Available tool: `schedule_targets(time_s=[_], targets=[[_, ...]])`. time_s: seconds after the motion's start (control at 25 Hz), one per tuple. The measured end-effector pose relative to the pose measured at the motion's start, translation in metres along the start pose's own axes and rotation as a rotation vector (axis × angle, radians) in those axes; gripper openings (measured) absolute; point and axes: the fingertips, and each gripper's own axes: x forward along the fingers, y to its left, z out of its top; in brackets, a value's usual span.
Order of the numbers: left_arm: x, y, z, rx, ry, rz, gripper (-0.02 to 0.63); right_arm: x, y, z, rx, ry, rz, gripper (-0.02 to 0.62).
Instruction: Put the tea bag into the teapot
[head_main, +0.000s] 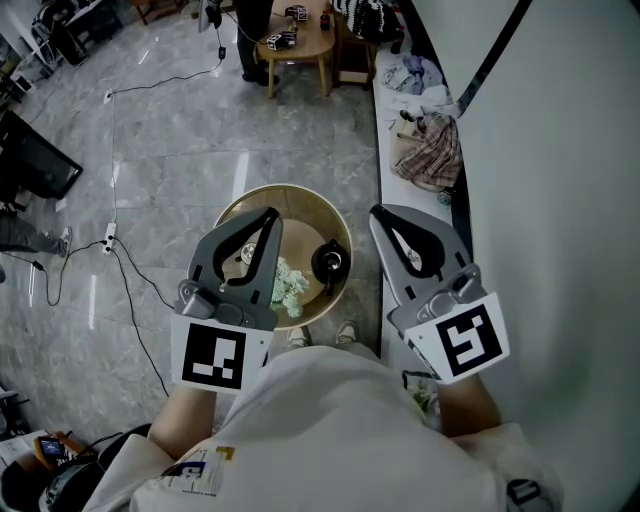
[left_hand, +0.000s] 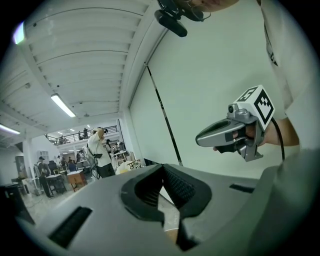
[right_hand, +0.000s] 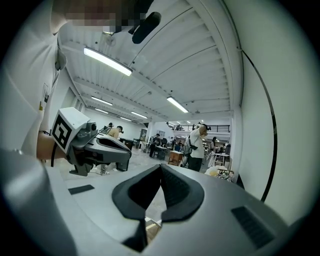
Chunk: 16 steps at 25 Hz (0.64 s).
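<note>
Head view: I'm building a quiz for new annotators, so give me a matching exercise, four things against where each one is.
Things:
1 teapot
2 plaid cloth
3 left gripper
4 right gripper

Places:
A over the left half of the round table
B on the white ledge by the wall
C beyond the table's right rim
D on the table, right of its middle

Pairs: 1-D, 2-B, 3-A, 4-C
</note>
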Motion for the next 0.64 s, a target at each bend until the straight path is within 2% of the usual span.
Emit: schedule_targets(time_s=[0.64], targets=[[-0.016,0.003,0.005,0.007,-0.011,-0.006,0.008,0.003,0.015,0.007,-0.033,-0.009,0.014,0.008]])
